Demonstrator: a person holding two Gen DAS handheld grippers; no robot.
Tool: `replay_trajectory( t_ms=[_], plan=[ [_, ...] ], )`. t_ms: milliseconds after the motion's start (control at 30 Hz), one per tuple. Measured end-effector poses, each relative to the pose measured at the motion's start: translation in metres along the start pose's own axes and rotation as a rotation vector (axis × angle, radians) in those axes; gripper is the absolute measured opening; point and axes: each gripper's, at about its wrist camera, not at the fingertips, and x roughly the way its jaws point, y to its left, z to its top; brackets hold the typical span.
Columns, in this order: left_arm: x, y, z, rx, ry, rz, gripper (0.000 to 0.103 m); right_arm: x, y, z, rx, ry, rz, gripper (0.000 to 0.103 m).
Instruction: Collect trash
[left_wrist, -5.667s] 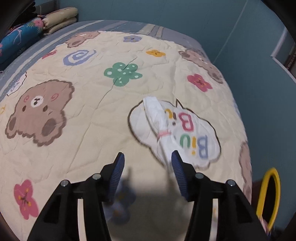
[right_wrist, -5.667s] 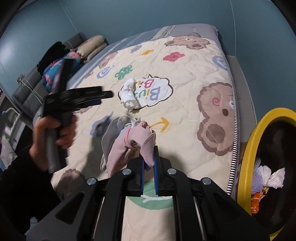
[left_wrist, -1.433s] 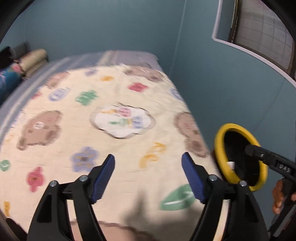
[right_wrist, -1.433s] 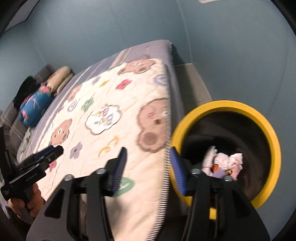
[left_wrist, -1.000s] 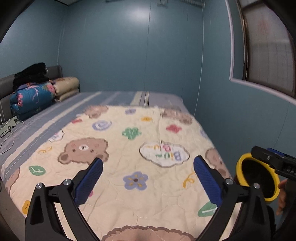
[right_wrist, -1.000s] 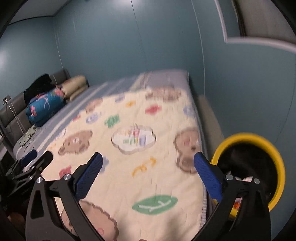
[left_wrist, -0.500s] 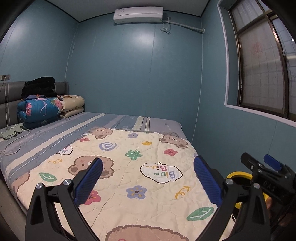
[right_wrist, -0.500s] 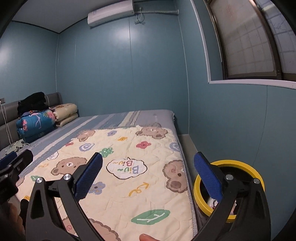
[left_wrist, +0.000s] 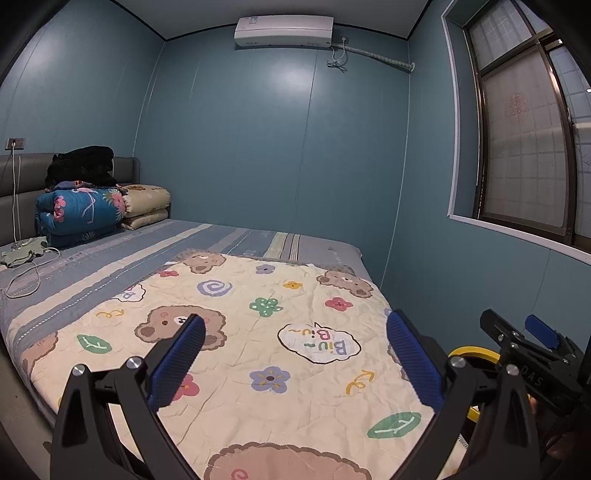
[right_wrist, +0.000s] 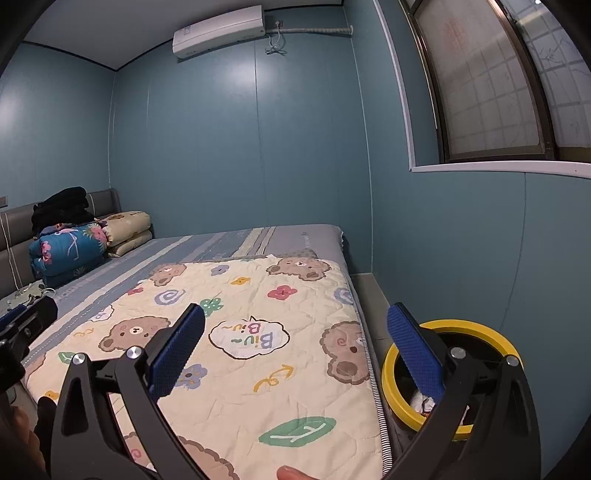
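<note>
Left wrist view: the left gripper hangs above the quilt, its blue pads spread wide and holding nothing. The yellow-rimmed bin stands on the floor beside the bed's right edge, partly hidden behind the right gripper.

Right wrist view: the right gripper is likewise spread wide and empty. The bin sits just beside the bed, with crumpled trash inside it. An air conditioner is mounted on the far wall.

The quilt lies bare; the yellow-rimmed bin crowds the wall-side gap.
</note>
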Motion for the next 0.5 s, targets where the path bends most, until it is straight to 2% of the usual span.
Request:
replay_trajectory(
  t_ms=[500],
  plan=[
    [0.0039, -0.0004, -0.0029, -0.008, 0.017, -0.016, 0.095, 0.0050, -0.0008, -0.0026, -0.002, 0.017, 0.005, 0.095]
  ],
)
